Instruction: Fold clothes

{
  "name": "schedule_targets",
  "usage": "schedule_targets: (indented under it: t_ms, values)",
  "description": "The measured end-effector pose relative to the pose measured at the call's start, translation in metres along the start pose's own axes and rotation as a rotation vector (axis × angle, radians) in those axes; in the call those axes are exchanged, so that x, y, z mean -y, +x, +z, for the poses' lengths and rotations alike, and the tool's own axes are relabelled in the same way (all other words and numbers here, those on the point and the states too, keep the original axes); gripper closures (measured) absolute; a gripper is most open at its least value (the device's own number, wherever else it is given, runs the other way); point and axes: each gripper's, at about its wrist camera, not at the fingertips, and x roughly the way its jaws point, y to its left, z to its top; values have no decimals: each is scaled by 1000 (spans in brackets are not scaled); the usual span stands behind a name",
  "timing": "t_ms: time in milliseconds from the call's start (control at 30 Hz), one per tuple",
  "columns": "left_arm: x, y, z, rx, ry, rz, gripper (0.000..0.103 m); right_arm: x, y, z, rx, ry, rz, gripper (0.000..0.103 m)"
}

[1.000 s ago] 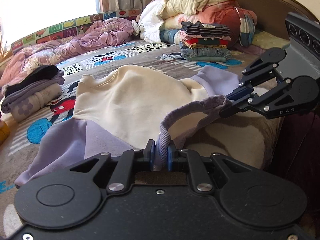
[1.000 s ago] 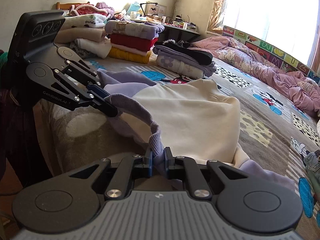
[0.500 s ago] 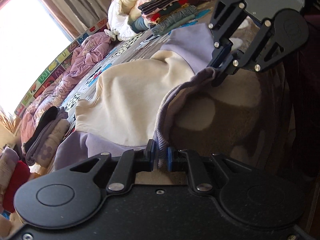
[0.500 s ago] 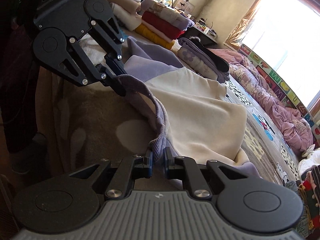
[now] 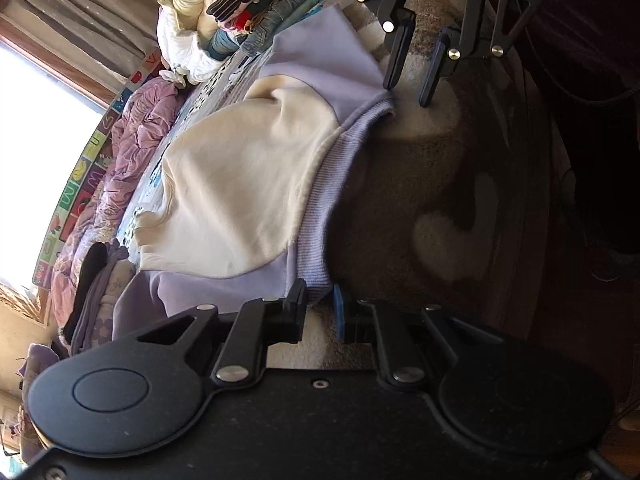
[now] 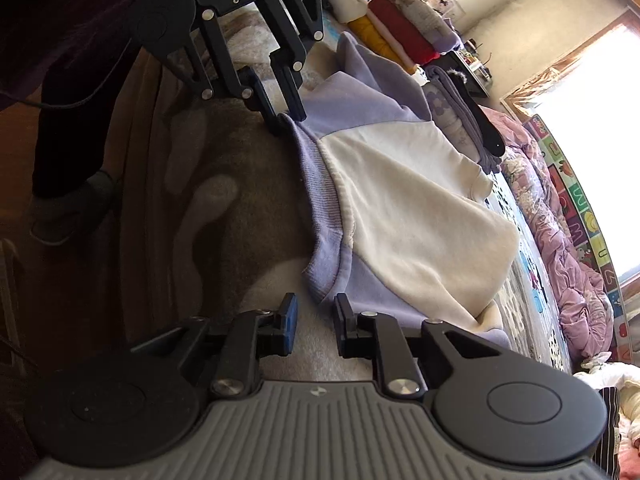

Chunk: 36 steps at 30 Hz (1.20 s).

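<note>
A cream and lavender sweatshirt [image 5: 240, 176] [image 6: 408, 208] lies spread on the bed, its ribbed lavender hem [image 5: 336, 168] [image 6: 320, 184] along the near edge. My left gripper [image 5: 319, 300] [image 6: 288, 122] is open, with one hem corner resting loose between its fingers. At the opposite hem corner my right gripper [image 6: 315, 308] [image 5: 408, 94] is open too, and the cloth lies just ahead of its pads. Neither gripper pinches the fabric.
The brown patterned blanket [image 5: 420, 184] hangs over the bed edge towards the dark floor. Folded clothes stacks [image 5: 264, 12] [image 6: 400, 28] and a folded purple pile [image 6: 460, 108] stand on the bed. A pink quilt [image 6: 568, 240] lies by the window. A person's foot [image 6: 68, 208] is on the floor.
Both grippers were shut on the hem and held it raised and taut. They lowered it to the bed edge and opened, so the hem now lies flat.
</note>
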Motion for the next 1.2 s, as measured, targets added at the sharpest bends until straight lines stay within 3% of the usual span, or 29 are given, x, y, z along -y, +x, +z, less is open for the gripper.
schedule_targets:
  t_ms: [100,200,233,433,633,867,933,1033,1133,1200]
  values:
    - [-5,-6,-3,-5,-41,-35,81,9,-10,-1,2,70,38,82]
    - [-12,-12,-7,-6,-96,-65,59,30,-26,3,74,249,62,82]
    - [-21,-15,-9,2,-158,-60,54,36,-29,4,95,301,60,82]
    - [-85,-35,-33,87,-570,11,54,68,-10,10,183,589,43,82]
    - [-139,-39,-89,95,-1107,154,55,73,34,9,192,821,30,82]
    - [-187,-20,-142,100,-1522,58,55,54,55,3,154,857,16,80]
    - [-204,-12,-154,111,-1598,18,55,53,56,2,159,864,13,80]
    - [-228,0,-164,118,-1622,-26,55,52,59,-2,177,884,16,80]
    - [-245,21,-171,98,-1648,-131,55,53,60,-6,198,903,25,79]
    - [-247,33,-175,55,-1647,-159,55,53,60,-9,210,913,32,79]
